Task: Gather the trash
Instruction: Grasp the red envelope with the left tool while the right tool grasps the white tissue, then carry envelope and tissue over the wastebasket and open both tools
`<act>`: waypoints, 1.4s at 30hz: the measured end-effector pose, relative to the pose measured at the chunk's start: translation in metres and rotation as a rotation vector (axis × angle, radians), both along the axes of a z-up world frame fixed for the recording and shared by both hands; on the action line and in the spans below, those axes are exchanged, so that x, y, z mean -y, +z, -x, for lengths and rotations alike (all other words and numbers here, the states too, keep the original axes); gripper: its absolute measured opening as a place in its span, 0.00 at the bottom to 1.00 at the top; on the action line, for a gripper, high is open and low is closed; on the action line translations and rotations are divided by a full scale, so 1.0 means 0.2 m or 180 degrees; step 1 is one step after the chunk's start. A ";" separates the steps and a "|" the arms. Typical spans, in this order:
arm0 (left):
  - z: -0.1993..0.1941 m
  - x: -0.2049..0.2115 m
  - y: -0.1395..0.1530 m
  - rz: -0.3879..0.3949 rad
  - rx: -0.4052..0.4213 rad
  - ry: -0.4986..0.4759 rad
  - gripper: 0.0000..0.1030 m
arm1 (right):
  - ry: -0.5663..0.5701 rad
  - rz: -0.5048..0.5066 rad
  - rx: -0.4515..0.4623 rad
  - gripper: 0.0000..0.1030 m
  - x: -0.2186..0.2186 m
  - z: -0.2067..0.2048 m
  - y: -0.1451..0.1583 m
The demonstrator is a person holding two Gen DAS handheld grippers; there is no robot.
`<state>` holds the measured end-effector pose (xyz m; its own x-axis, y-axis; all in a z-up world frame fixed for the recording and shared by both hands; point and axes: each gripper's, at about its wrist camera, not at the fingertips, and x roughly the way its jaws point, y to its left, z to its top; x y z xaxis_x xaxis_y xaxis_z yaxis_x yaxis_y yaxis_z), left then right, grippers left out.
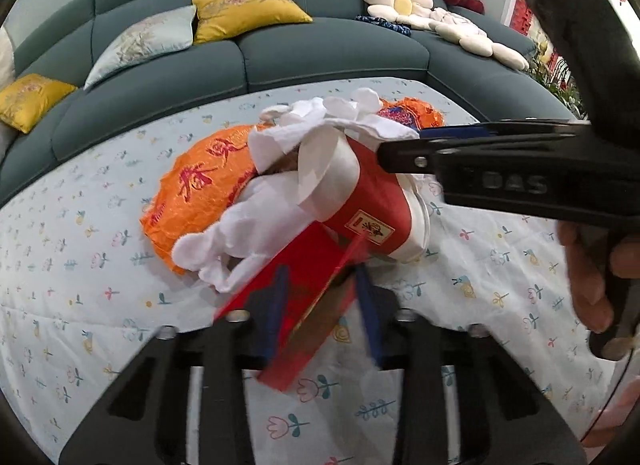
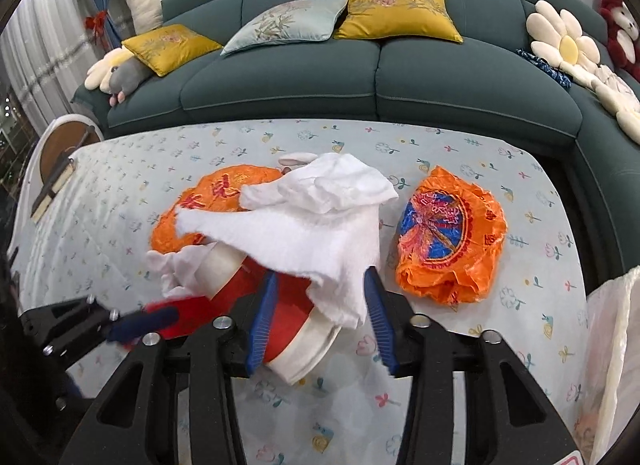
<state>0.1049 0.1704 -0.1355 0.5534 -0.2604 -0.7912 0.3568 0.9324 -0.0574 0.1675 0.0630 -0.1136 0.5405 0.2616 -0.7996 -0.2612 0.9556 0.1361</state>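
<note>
A red paper cup (image 1: 376,201) (image 2: 288,317) lies on its side on the floral tablecloth, stuffed with white tissue (image 1: 320,121) (image 2: 320,217). My right gripper (image 2: 320,275) (image 1: 400,141) hangs over the cup, and the tissue fills the gap between its blue pads. My left gripper (image 1: 322,277) (image 2: 160,315) is shut on a red packet (image 1: 312,297) just in front of the cup. More crumpled tissue (image 1: 240,233) lies by the packet. Two orange foil wrappers lie on the table: one (image 1: 200,185) (image 2: 208,205) behind the cup, the other (image 1: 416,109) (image 2: 448,233) to the right.
The table (image 2: 120,185) stands in front of a dark green sofa (image 2: 440,85) with yellow and pale cushions and plush toys. A pale plastic bag (image 2: 612,345) hangs at the right edge. A round side table (image 2: 60,141) with a book stands at the left. A hand (image 1: 588,273) holds the right gripper.
</note>
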 end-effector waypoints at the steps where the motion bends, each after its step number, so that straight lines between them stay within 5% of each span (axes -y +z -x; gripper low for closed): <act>1: 0.01 0.00 0.00 0.0014 -0.0013 0.0010 0.20 | 0.0015 0.0006 -0.0029 0.20 -0.01 -0.01 -0.01; 2: 0.01 -0.01 0.00 0.0025 -0.0020 0.0019 0.17 | 0.0028 0.0004 -0.0058 0.08 -0.01 -0.02 -0.02; 5: 0.03 -0.01 0.01 0.0050 -0.0044 0.0047 0.07 | 0.0000 -0.0067 -0.0032 0.02 0.01 0.00 -0.01; 24: 0.13 0.10 0.42 0.0504 0.0399 -0.0043 0.04 | -0.0478 -0.0494 0.0676 0.02 0.40 0.25 0.47; 42: 0.06 0.70 0.64 0.0522 0.0649 -0.0714 0.04 | -0.1159 -0.0658 0.0902 0.02 0.92 0.44 0.59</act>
<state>0.0937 0.0311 -0.0076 0.6104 -0.5080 -0.6077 0.5713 0.8138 -0.1064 0.0791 -0.1217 0.0054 0.8144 0.1531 -0.5597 0.0300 0.9522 0.3041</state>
